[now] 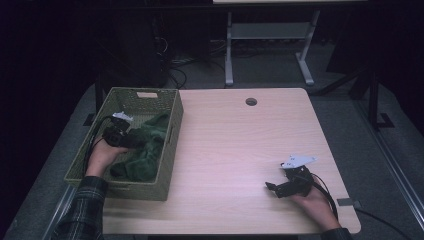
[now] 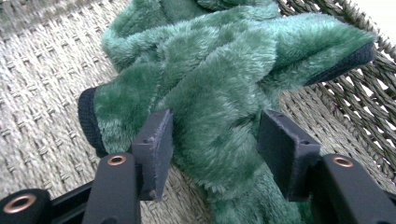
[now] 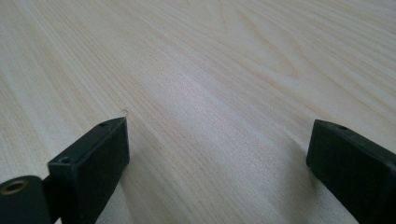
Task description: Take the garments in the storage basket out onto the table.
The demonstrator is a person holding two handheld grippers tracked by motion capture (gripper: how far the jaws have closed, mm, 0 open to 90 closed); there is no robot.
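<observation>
The left gripper [image 2: 215,140] stands inside the woven basket [image 1: 167,150], its jaws about half open astride a fold of the green fleece garment [image 2: 210,79]; the pads flank the pile, but a firm grip cannot be confirmed. The garment lies in the basket, so lifting it out appears not yet done. The fleece is thick and plush with dark ribbed cuffs. The right gripper [image 3: 219,154] rests wide open and empty on the pale wood-grain table [image 1: 240,145].

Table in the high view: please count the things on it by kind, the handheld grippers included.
Woven basket: 1
Green fleece garment: 1
Grippers, left gripper and right gripper: 2
Total: 4
</observation>
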